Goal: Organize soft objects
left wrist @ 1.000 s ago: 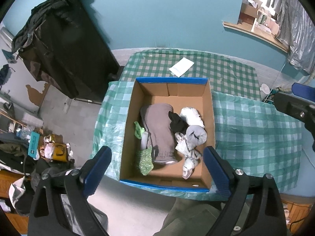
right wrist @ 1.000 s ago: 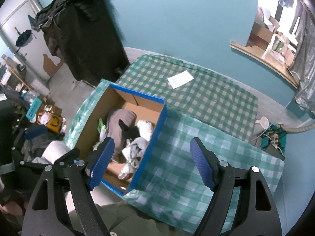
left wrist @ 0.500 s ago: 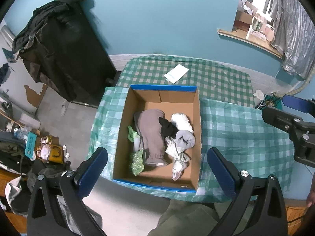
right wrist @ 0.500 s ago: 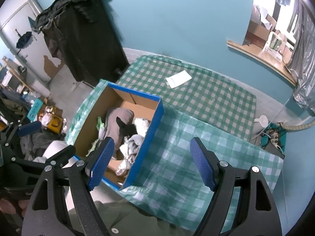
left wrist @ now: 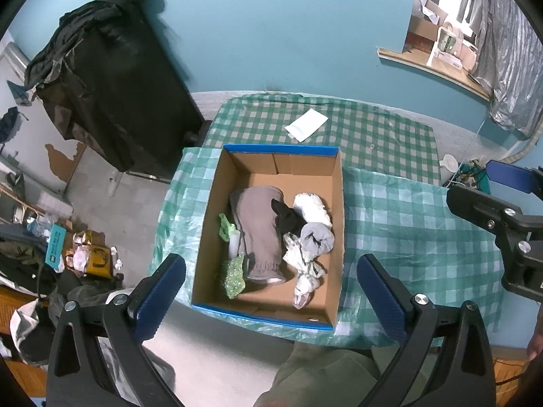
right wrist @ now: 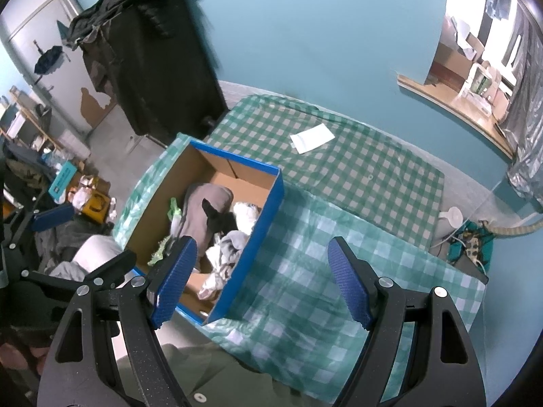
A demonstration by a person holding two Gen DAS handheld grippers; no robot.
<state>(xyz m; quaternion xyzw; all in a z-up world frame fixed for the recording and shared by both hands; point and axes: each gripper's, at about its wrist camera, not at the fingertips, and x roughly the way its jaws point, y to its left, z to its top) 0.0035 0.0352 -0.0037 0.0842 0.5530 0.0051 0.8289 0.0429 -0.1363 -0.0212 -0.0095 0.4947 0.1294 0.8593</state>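
A blue-rimmed cardboard box (left wrist: 281, 150) stands on the green checked tablecloth (left wrist: 407, 224). In it lie a grey-brown garment (left wrist: 259, 237), a black piece (left wrist: 288, 218), a white fluffy piece (left wrist: 312, 207), a rolled grey sock (left wrist: 317, 239), pale rags (left wrist: 303, 271) and green socks (left wrist: 232, 274). My left gripper (left wrist: 269, 293) hangs open and empty high above the box's near edge. My right gripper (right wrist: 259, 283) is open and empty above the cloth, right of the box (right wrist: 268, 196). The soft things (right wrist: 207, 210) show inside it.
A white envelope (left wrist: 306, 124) lies on the far cloth, also in the right wrist view (right wrist: 311, 138). A black covered cabinet (left wrist: 112, 95) stands at the left. Clutter (left wrist: 81, 254) covers the floor at the left. Cables and a white dish (right wrist: 451, 215) lie at the right.
Both grippers have risen and drawn back from the box, so it looks smaller and more of the room shows. Both stay open and empty. The box contents have not moved.
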